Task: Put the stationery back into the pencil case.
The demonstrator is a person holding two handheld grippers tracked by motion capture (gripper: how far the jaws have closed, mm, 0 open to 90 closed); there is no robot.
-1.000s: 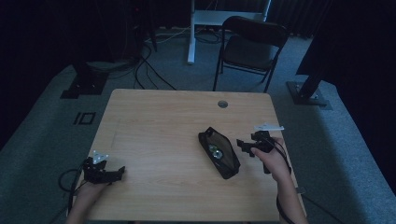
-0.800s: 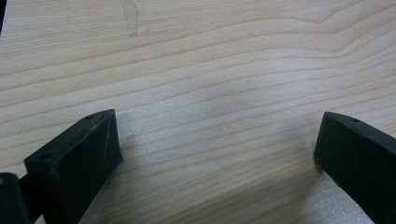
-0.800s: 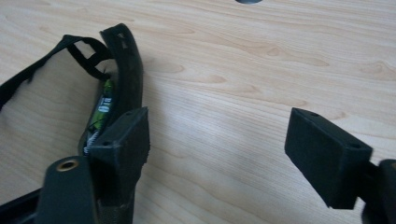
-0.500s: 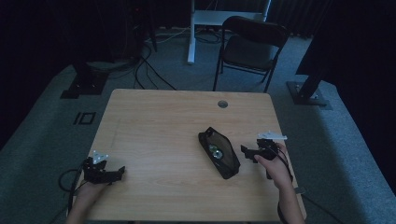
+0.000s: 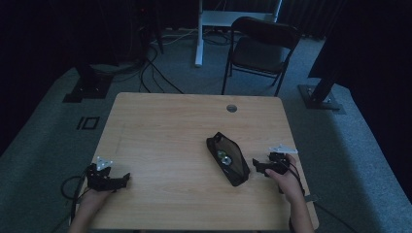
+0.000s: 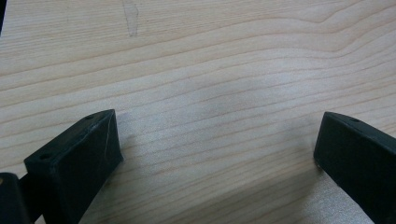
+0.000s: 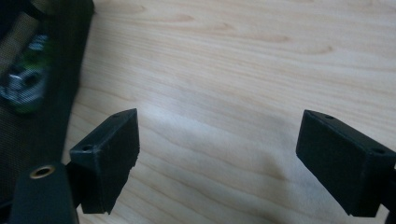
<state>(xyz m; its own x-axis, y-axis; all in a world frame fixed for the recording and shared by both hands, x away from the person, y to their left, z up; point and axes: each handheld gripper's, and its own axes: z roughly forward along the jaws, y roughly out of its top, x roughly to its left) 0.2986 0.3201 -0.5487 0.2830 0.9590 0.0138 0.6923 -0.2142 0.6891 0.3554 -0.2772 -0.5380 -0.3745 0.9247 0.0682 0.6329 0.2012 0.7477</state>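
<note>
A black mesh pouch (image 5: 228, 158) lies slanted on the wooden table (image 5: 175, 126), right of centre, with green and silver items showing through its mesh. In the right gripper view the pouch (image 7: 32, 70) sits at the upper left. My right gripper (image 5: 258, 167) rests on the table just right of the pouch, apart from it. Its jaws stand wide over bare wood, so the right gripper (image 7: 217, 156) is open. My left gripper (image 5: 122, 178) lies at the table's front left corner. In its own view the left gripper (image 6: 217, 154) is open, nothing between the jaws.
A round cable hole (image 5: 231, 108) is near the table's far edge. Beyond the table stand a dark folding chair (image 5: 262, 48) and a white desk leg (image 5: 198, 34). Stand bases (image 5: 320, 99) and cables (image 5: 150, 73) lie on the grey carpet.
My right gripper has drawn back from the pouch toward the right front and settled lower on the table. The left gripper has stayed put.
</note>
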